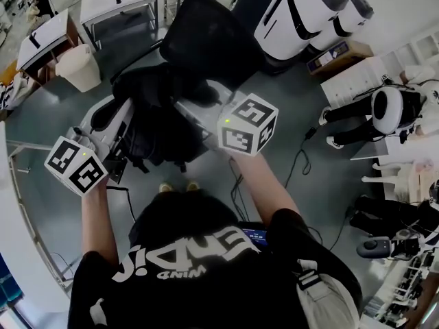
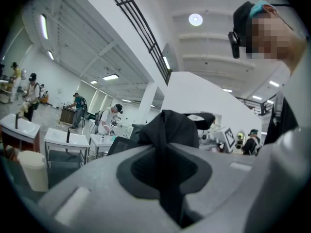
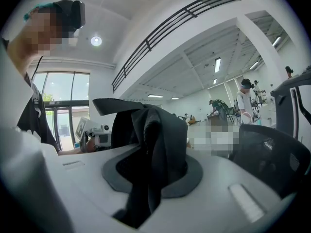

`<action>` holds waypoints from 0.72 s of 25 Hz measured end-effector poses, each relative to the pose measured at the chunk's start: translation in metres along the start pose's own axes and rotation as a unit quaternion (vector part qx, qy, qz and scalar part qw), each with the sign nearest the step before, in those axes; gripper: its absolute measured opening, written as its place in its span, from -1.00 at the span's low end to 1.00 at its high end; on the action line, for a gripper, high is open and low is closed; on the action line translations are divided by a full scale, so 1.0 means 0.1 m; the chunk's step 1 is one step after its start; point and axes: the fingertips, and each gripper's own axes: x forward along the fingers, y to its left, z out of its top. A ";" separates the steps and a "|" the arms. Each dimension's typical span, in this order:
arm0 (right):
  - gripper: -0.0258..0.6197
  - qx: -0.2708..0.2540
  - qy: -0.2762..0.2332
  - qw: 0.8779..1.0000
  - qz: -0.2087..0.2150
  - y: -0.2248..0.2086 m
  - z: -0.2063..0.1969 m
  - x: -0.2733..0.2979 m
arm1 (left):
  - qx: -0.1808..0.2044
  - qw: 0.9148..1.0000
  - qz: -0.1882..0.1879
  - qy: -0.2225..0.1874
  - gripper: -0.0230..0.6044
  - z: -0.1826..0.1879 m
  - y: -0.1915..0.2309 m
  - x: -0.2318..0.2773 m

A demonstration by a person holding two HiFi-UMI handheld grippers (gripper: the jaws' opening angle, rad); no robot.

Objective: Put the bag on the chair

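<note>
The black bag point(image 1: 159, 125) hangs at mid-frame, just below the chair point(image 1: 206, 40). The left gripper point(image 2: 166, 152) and the right gripper point(image 3: 148, 154) are each clamped on a fold of its fabric. It looks soft, floppy and fairly light, so two spread top folds seem the best hold.

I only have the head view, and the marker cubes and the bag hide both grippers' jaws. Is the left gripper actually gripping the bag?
Observer: Yes. In the left gripper view, a fold of the bag is pinched between the jaws of the left gripper.
Operator: And the right one?
Observer: Same there. The right gripper is shut on a bunch of the black fabric, which stands up above its jaws.
</note>
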 end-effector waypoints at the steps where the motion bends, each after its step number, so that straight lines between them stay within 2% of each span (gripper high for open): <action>1: -0.67 -0.002 0.002 1.000 -0.002 -0.06 0.00 0.05 | -0.002 1.000 0.003 0.000 -0.78 -0.01 0.06 0.03; 18: -0.67 0.001 0.029 0.999 -0.030 -1.40 -0.40 0.66 | -0.012 0.998 0.024 0.058 -0.78 -0.51 1.16 0.91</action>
